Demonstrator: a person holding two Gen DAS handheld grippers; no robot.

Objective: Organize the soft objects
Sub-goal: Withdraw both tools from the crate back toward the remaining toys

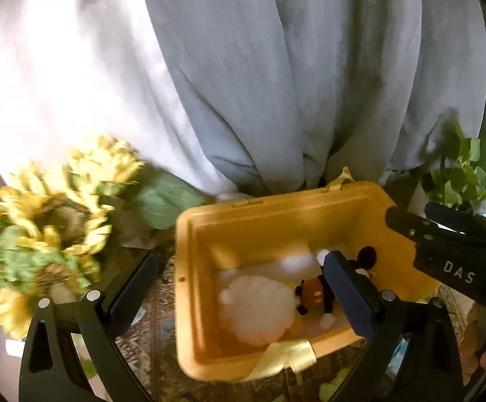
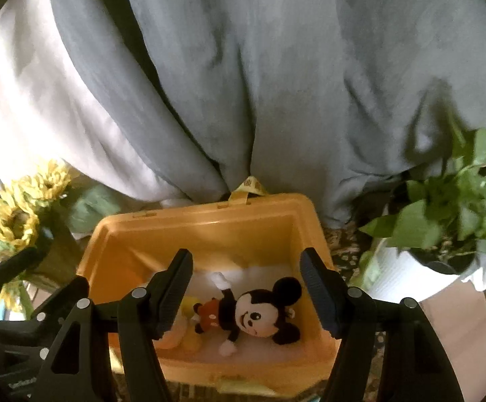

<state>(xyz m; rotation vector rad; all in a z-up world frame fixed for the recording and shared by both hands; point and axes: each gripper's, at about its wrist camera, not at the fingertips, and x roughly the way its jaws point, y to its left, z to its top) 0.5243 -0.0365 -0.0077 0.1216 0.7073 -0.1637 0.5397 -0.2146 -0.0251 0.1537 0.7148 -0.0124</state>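
- Where the grey curtain (image 2: 276, 100) hangs behind, one yellow bin (image 2: 209, 221) sits on the patterned desk (image 1: 156, 301); one mouse plush (image 2: 256, 311) and one white round plush (image 1: 256, 311) lie inside.
- Sunflowers (image 1: 48, 214) crowd the bin's left; one potted green plant (image 2: 450, 214) stands right.
- Left hand-held gripper (image 1: 236, 298): jaws wide, straddling the bin's left wall, nothing gripped.
- Right hand-held gripper (image 2: 246, 288): jaws apart above the mouse plush, not touching.

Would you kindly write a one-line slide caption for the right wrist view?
Open right gripper above a yellow bin holding a mouse plush toy, sunflowers and potted plant alongside.
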